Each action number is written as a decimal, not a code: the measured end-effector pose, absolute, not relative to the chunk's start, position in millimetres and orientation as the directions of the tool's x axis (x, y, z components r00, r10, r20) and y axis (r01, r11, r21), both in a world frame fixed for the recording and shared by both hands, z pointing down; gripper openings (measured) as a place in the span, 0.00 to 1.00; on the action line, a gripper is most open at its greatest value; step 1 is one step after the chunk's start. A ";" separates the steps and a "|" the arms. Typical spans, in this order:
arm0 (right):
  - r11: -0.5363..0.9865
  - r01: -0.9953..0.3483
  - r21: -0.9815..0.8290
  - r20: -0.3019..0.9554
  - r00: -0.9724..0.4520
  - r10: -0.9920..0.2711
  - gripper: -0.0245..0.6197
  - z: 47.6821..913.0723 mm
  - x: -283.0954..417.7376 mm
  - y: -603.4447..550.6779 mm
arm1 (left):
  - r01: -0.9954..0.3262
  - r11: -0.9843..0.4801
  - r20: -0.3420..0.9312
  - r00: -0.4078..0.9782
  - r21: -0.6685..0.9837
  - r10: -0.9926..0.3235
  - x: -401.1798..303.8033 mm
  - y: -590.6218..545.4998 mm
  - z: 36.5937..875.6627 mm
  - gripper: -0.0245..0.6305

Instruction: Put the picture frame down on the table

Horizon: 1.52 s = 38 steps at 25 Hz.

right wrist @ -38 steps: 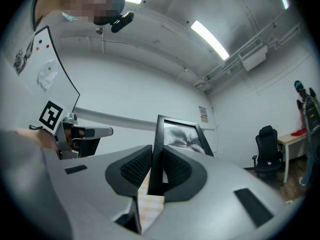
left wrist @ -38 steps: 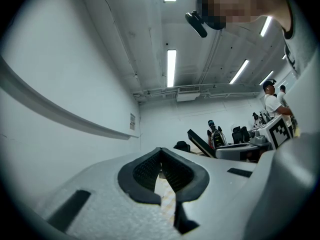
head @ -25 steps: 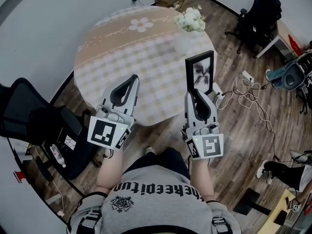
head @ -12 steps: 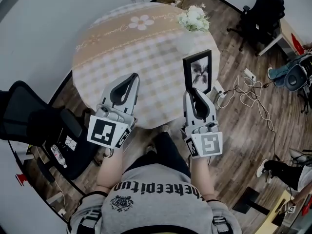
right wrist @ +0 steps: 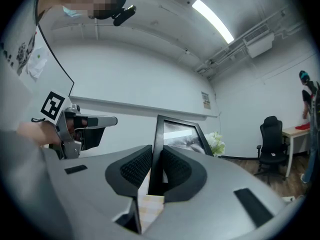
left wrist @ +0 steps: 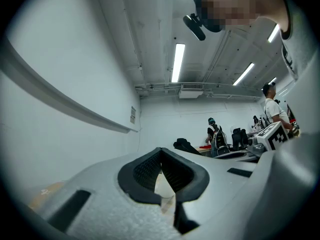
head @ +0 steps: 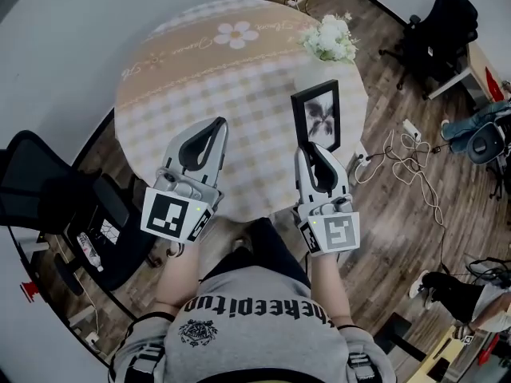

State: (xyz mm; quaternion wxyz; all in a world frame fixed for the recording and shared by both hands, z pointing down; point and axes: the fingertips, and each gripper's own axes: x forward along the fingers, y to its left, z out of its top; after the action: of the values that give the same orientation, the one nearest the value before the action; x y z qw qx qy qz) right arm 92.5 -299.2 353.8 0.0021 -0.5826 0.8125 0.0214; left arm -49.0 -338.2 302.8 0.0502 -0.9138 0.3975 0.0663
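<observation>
A black picture frame [head: 317, 116] with a dark flower print stands upright in my right gripper [head: 313, 152], held by its lower edge above the right part of the round table [head: 200, 78]. In the right gripper view the frame [right wrist: 176, 134] rises from between the black pads, which are shut on it. My left gripper [head: 209, 134] hovers over the table's near edge, to the left of the frame. Its jaws are closed with nothing between them [left wrist: 161, 166].
A vase of white flowers [head: 331, 38] stands at the table's far right edge. A black office chair [head: 56, 206] sits at the left, another chair [head: 439, 26] at the far right. Cables and a power strip [head: 403, 146] lie on the wooden floor.
The right gripper and frame have moved left and further in over the table, away from its right edge. The left gripper stays about where it was.
</observation>
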 end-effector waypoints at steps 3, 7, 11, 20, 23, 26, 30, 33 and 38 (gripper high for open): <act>0.346 -0.938 0.026 0.003 -0.346 -0.938 0.15 364.5 88.8 -317.6 | -0.746 -0.665 -0.151 0.661 -0.032 -0.735 -51.5 -351.9 308.0 0.06; 0.376 -0.926 0.011 0.052 -0.375 -0.925 0.15 383.6 82.5 -341.0 | -0.763 -0.646 -0.135 0.642 -0.022 -0.754 -56.1 -368.1 316.9 0.06; 0.408 -0.913 -0.006 0.108 -0.406 -0.907 0.15 408.1 74.4 -362.1 | -0.783 -0.622 -0.115 0.619 -0.010 -0.777 -63.6 -383.6 327.7 0.06; 0.457 -0.888 -0.047 0.230 -0.455 -0.860 0.15 462.0 64.6 -391.0 | -0.813 -0.583 -0.070 0.580 0.021 -0.812 -72.6 -405.1 352.2 0.06; 0.466 -0.883 -0.059 0.270 -0.464 -0.844 0.15 480.2 63.6 -394.1 | -0.817 -0.576 -0.057 0.574 0.030 -0.817 -73.3 -407.9 360.5 0.06; 0.473 -0.878 -0.073 0.308 -0.471 -0.827 0.15 498.3 63.4 -395.9 | -0.824 -0.566 -0.042 0.565 0.037 -0.824 -74.5 -410.6 368.4 0.06; 0.484 -0.871 -0.083 0.359 -0.479 -0.801 0.15 523.1 62.9 -397.1 | -0.831 -0.554 -0.023 0.553 0.046 -0.833 -76.1 -412.4 378.0 0.06; 0.491 -0.867 -0.088 0.389 -0.484 -0.784 0.15 538.3 62.0 -398.2 | -0.838 -0.543 -0.010 0.543 0.050 -0.839 -78.3 -414.1 383.9 0.06; 0.503 -0.859 -0.099 0.432 -0.492 -0.756 0.15 558.5 60.3 -398.8 | -0.849 -0.526 0.011 0.527 0.053 -0.850 -82.3 -415.9 391.7 0.06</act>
State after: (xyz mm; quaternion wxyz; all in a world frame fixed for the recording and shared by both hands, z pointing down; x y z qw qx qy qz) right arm 60.3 -398.8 558.5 -0.1689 -0.4747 0.8503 -0.1524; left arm -82.3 -415.9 391.7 -0.0260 -0.8733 0.4863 0.0082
